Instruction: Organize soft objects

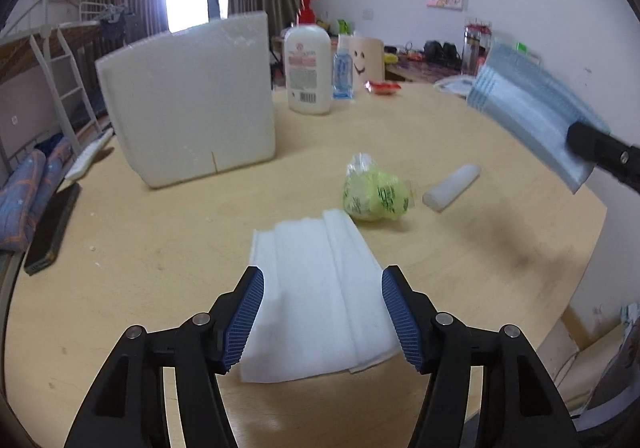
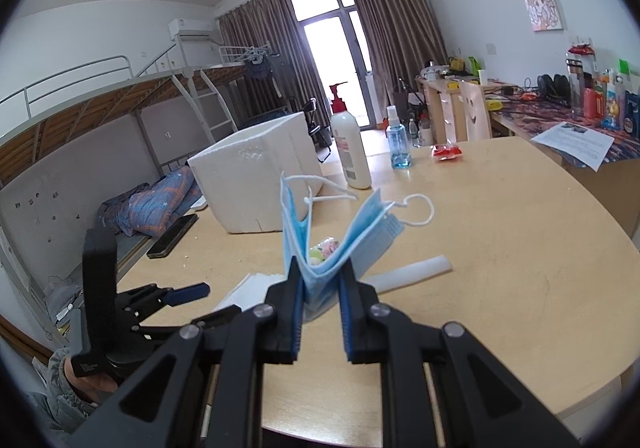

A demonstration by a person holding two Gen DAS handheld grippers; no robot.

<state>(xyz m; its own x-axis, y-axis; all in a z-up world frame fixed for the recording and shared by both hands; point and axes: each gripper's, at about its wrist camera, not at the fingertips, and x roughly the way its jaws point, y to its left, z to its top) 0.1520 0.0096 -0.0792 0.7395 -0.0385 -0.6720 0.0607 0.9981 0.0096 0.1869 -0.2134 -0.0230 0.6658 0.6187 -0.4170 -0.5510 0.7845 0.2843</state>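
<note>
Right wrist view: the right gripper (image 2: 320,284) holds a blue face mask (image 2: 340,240) above the round wooden table (image 2: 500,240), its fingers pinched on the folded lower edge — the two halves fan upward in a V, the white ear loops dangling free. From the left wrist view, the same mask (image 1: 532,108) hangs in the air at far right, well clear of the tabletop. The left gripper (image 1: 322,318) hovers with its fingers spread wide on either side of a folded white tissue (image 1: 320,296) lying flat at the near edge, touching nothing that can be seen. Beyond the tissue sit a crinkled yellow-green packet (image 1: 374,192) and a white foam cylinder (image 1: 452,188); a white foam box (image 1: 188,100) stands at far left, a likely destination, though its opening is turned away. The mask looks feather-light and limp, apt to sag or slip — a grip across the folded pleats seems safer than the loops. The tissue should handle much the same: thin, easily crumpled, best pinched at one edge through all its layers.
</note>
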